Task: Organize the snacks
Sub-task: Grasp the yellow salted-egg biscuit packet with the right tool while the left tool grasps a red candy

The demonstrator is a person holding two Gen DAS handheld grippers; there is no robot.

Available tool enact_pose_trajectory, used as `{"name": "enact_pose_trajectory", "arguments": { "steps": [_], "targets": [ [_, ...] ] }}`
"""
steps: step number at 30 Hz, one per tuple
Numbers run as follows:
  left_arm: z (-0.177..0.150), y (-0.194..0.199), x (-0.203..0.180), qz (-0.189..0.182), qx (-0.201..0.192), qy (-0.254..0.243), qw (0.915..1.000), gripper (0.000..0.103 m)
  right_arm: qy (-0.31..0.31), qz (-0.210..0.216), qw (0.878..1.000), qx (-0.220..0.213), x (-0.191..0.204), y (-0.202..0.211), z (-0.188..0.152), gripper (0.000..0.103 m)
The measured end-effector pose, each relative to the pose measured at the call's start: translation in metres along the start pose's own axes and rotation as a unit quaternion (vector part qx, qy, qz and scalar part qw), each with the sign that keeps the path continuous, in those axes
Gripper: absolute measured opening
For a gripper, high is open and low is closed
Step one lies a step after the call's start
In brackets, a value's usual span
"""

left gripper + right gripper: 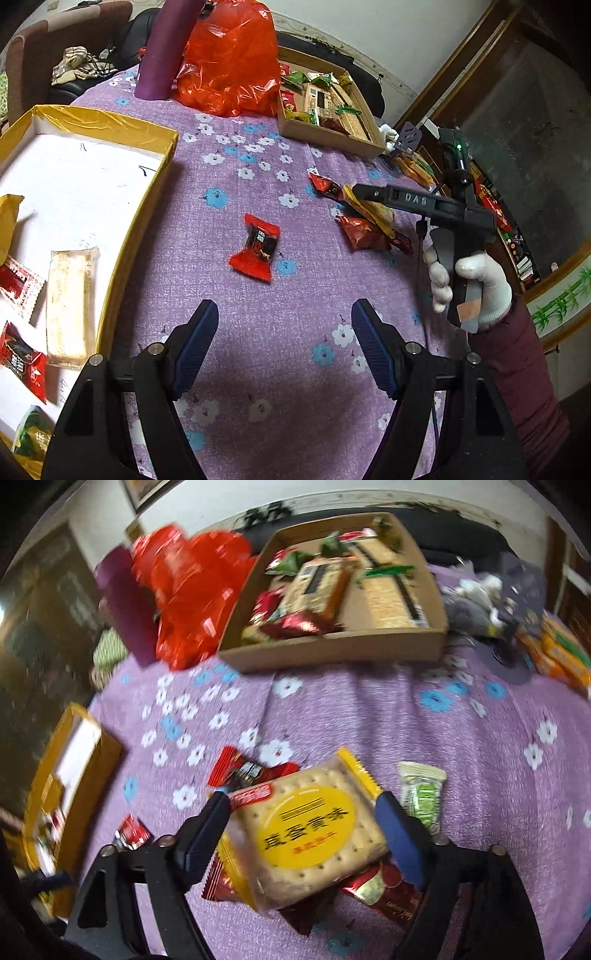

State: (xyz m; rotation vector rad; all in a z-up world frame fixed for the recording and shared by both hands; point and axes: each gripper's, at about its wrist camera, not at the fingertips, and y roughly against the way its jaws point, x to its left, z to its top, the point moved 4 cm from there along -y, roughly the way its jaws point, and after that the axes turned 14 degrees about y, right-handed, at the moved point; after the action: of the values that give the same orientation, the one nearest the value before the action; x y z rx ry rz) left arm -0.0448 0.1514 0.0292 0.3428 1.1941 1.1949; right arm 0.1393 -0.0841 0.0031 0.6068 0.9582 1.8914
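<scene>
Your right tongs (301, 812) sit around the cracker pack (308, 830), pads touching both its sides. Your left tongs (284, 325) are wide apart, with the red candy (255, 247) ahead on the cloth (258, 177).

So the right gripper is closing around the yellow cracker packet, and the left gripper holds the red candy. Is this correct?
Not quite. The left gripper holds nothing: in the left wrist view its jaws stand open above the cloth, and the red candy lies on the table ahead of them. The right gripper does frame the yellow cracker packet.
</scene>
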Motion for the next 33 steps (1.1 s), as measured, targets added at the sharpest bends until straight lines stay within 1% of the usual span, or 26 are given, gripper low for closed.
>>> {"name": "enact_pose_trajectory", "arguments": {
  "steps": [5, 7, 12, 15, 17, 18, 19, 21, 24, 26, 29, 31, 32, 33],
  "targets": [
    [-0.002, -0.005, -0.003, 0.000, 0.004, -0.006, 1.0000, 0.074, 0.046, -0.045, 0.998, 0.005, 0.013, -0.007, 0.000, 0.092],
    [-0.004, -0.006, -0.006, 0.002, 0.004, -0.012, 0.9999, 0.074, 0.052, -0.047, 0.997, 0.009, 0.012, -0.010, 0.000, 0.094],
    [-0.006, -0.007, -0.010, 0.001, 0.002, -0.016, 0.9999, 0.074, 0.049, -0.040, 0.998, 0.011, 0.008, -0.009, 0.001, 0.094],
    [-0.006, -0.009, -0.010, 0.002, 0.002, -0.013, 0.9999, 0.074, 0.056, -0.033, 0.998, 0.010, 0.017, -0.008, -0.003, 0.094],
    [-0.006, -0.010, -0.011, 0.005, 0.001, -0.016, 0.9999, 0.074, 0.069, -0.035, 0.997, 0.013, 0.023, -0.007, -0.006, 0.091],
    [-0.006, -0.010, -0.011, 0.007, 0.000, -0.017, 0.9998, 0.074, 0.072, -0.030, 0.997, 0.013, 0.026, -0.004, -0.008, 0.084],
    [-0.007, -0.010, -0.011, 0.010, -0.001, -0.019, 0.9998, 0.074, 0.068, -0.023, 0.997, 0.013, 0.026, -0.001, -0.009, 0.080],
    [-0.006, -0.010, -0.009, 0.015, -0.004, -0.018, 0.9997, 0.074, 0.058, 0.000, 0.998, 0.013, 0.028, 0.005, -0.013, 0.075],
    [-0.003, -0.013, -0.006, 0.023, -0.005, -0.018, 0.9996, 0.074, 0.050, 0.043, 0.998, 0.018, 0.034, 0.018, -0.031, 0.075],
    [0.002, -0.019, -0.004, 0.030, -0.005, -0.023, 0.9993, 0.074, 0.052, 0.062, 0.997, 0.020, 0.038, 0.025, -0.043, 0.075],
    [0.011, -0.033, -0.007, 0.040, -0.004, -0.042, 0.9983, 0.074, 0.035, 0.089, 0.995, 0.000, 0.041, 0.042, -0.060, 0.075],
    [0.017, -0.046, -0.012, 0.063, -0.005, -0.071, 0.9955, 0.074, 0.010, 0.104, 0.994, -0.025, 0.037, 0.054, -0.067, 0.076],
    [0.019, -0.056, -0.016, 0.080, -0.005, -0.091, 0.9926, 0.071, -0.004, 0.112, 0.993, -0.039, 0.034, 0.060, -0.069, 0.076],
    [0.019, -0.061, -0.017, 0.088, -0.004, -0.102, 0.9910, 0.062, -0.018, 0.123, 0.991, -0.052, 0.031, 0.065, -0.070, 0.076]
  ]
}}
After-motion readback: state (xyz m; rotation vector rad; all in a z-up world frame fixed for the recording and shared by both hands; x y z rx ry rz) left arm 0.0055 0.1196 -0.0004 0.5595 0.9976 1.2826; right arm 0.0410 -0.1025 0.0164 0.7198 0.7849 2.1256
